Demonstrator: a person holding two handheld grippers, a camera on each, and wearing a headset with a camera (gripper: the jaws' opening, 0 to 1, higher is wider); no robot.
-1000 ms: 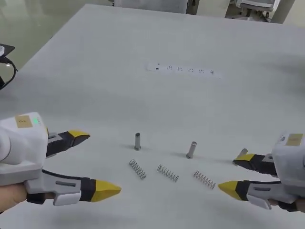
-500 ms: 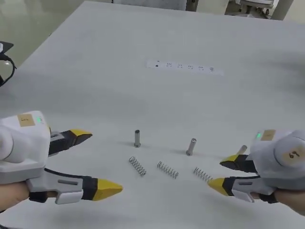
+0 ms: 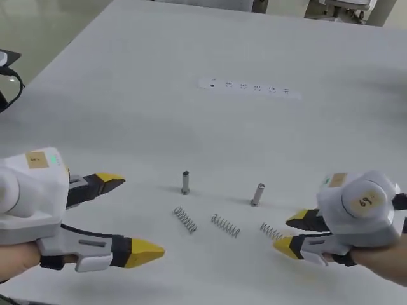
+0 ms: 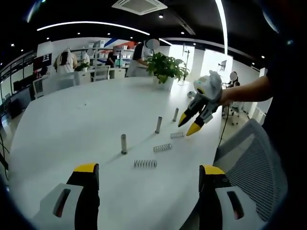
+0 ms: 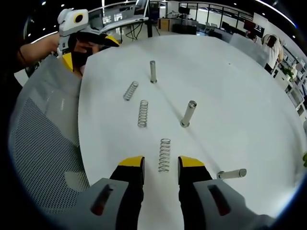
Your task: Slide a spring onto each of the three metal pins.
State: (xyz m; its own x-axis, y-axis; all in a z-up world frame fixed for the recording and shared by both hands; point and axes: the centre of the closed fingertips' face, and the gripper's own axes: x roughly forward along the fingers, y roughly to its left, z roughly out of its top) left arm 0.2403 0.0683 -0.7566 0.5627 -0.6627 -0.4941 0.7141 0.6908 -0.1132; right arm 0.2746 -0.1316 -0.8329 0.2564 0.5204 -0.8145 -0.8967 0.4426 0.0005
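Note:
Three springs lie in a row on the white table: left, middle and right. Two metal pins stand behind them; the third pin is beside my right gripper. My right gripper is open, its tips just right of the right spring. In the right gripper view that spring runs into the gap between the jaws of my right gripper. My left gripper is open wide and holds nothing, left of the springs. In the left gripper view it faces the nearest spring and pin.
A white power strip lies farther back on the table. A black cable sits at the left edge. A mesh chair stands at the table's near edge. People and a plant are beyond the far side.
My right gripper has moved left up to the right spring and now hides the third pin in the head view. My left gripper has stayed put.

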